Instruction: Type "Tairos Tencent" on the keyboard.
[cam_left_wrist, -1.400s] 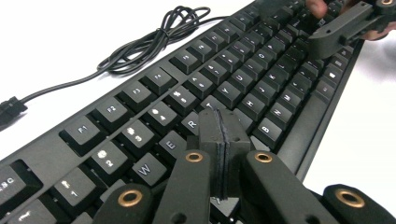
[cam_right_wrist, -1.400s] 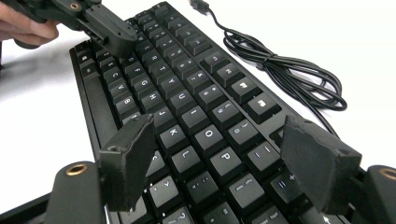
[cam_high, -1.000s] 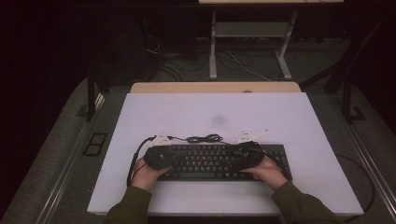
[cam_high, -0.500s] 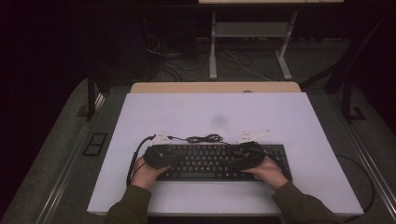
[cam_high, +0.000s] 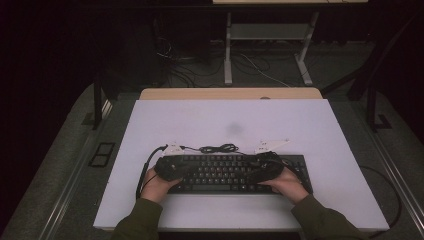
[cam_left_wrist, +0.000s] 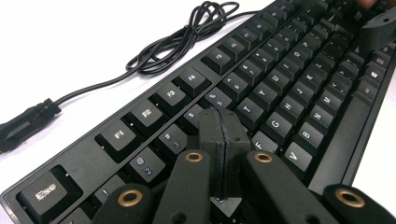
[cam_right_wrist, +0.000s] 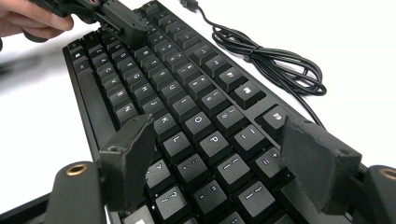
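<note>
Keyboard (cam_high: 235, 172) is lying low in the frame's centre; we are hovering both grippers over it, poised for key pressing (our guess). Left gripper (cam_left_wrist: 219, 119) is pinched closed, right gripper (cam_right_wrist: 219, 154) gaping wide, empty. Next we are needing a precise dip onto one key.

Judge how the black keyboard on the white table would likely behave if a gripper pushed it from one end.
The keyboard looks like a long, rigid slab lying flat, so it would probably slide as one piece, pivoting rather than tipping. Its bundled cable looks floppy and would likely drag behind. The keys stand proud and may depress under contact.
</note>
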